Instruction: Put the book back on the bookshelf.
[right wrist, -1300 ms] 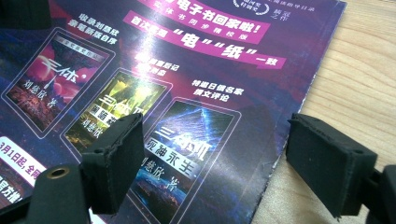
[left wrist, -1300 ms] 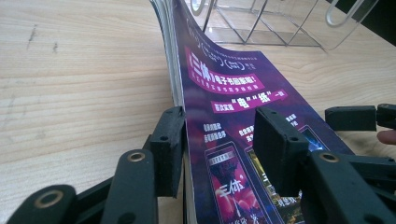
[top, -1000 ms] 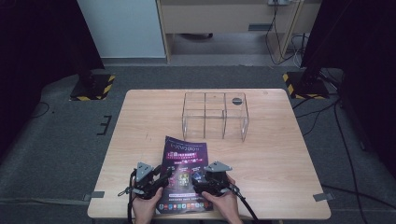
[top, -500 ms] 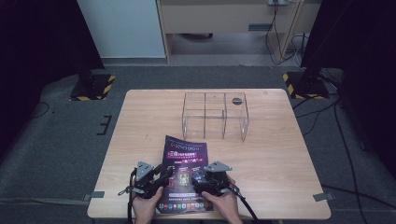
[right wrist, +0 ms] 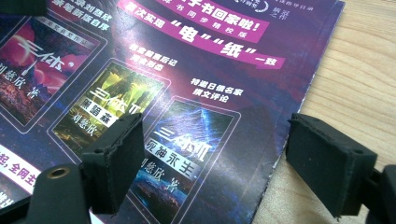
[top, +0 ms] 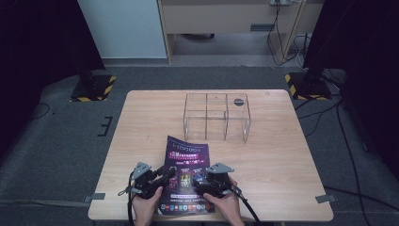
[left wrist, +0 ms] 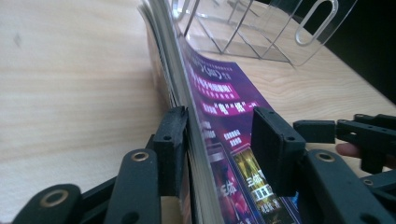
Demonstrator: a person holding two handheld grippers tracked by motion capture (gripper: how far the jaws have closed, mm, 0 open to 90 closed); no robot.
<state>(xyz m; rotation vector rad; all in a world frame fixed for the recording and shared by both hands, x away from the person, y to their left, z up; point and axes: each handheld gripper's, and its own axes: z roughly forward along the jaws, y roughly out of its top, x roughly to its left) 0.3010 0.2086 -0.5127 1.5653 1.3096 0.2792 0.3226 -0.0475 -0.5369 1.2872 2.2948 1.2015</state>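
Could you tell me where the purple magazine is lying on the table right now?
In the high view the magazine lies at the table's near edge, just in front of the clear acrylic organizer, between the left gripper and the right gripper.

Light wooden table (top: 291, 160) on grey carpet. Purple magazine (top: 186, 162) lying near front edge. Clear acrylic divider box (top: 216, 117) sitting just behind it, toward far side.

In the right gripper view the magazine (right wrist: 154, 93) runs off the top, left and bottom edges. The small dark round thing (top: 238, 101) in the clear organizer (top: 216, 117), upper centre of the high view, is too small to identify.
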